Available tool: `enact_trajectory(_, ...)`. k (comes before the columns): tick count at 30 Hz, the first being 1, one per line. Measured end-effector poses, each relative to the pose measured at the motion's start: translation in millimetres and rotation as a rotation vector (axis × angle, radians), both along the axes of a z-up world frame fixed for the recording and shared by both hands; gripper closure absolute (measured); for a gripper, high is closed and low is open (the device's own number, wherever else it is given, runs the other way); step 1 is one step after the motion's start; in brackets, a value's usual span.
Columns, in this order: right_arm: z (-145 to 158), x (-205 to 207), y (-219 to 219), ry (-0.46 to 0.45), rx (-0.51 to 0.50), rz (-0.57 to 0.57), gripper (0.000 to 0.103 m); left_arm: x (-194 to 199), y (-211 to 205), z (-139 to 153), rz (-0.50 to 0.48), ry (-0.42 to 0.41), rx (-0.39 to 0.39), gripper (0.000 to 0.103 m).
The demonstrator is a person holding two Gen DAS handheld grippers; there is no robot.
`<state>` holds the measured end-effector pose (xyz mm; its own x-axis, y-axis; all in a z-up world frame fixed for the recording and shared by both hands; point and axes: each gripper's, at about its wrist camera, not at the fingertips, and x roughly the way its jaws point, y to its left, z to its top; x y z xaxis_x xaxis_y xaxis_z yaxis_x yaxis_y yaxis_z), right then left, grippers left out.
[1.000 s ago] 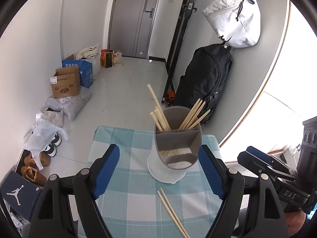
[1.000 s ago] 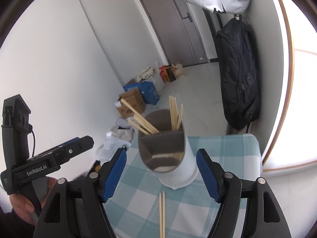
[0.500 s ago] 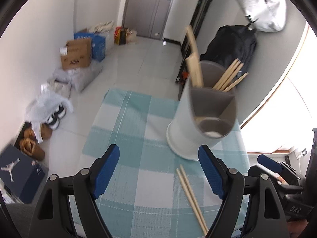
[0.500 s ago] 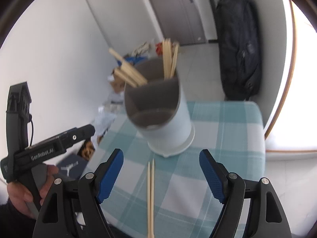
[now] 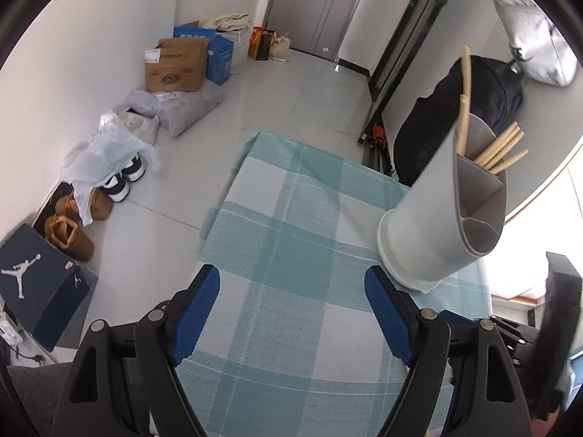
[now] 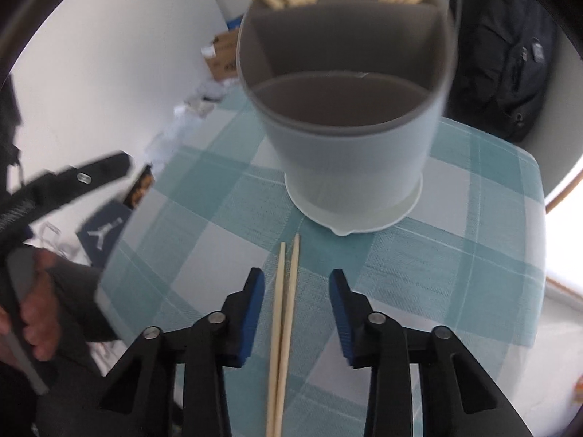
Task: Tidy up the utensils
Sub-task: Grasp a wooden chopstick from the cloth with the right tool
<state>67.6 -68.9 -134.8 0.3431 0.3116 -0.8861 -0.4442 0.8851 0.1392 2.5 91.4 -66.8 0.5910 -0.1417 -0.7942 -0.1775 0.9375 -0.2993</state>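
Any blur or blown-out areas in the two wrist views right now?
Right wrist view: motion blur smears the utensil holder and the left tongs at the frame edge; the loose chopsticks stay fairly sharp. Left wrist view: mostly sharp, window area at right overexposed, fisheye bends the holder.

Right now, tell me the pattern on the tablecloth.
The tablecloth is a teal and white check, clearest in the left wrist view.
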Motion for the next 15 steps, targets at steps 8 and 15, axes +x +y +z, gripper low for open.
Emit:
enact_trajectory(8, -16, 8, 25, 0.007, -0.174, 0.045, 0.079, -5, 15, 0, 0.019, 0.008, -0.042, 0.025)
enact_trajectory(15, -19, 11, 33, 0.014, -0.243, 0.02, 0.085, -11, 29, 11, 0.043, -0.045, -0.055, 0.025)
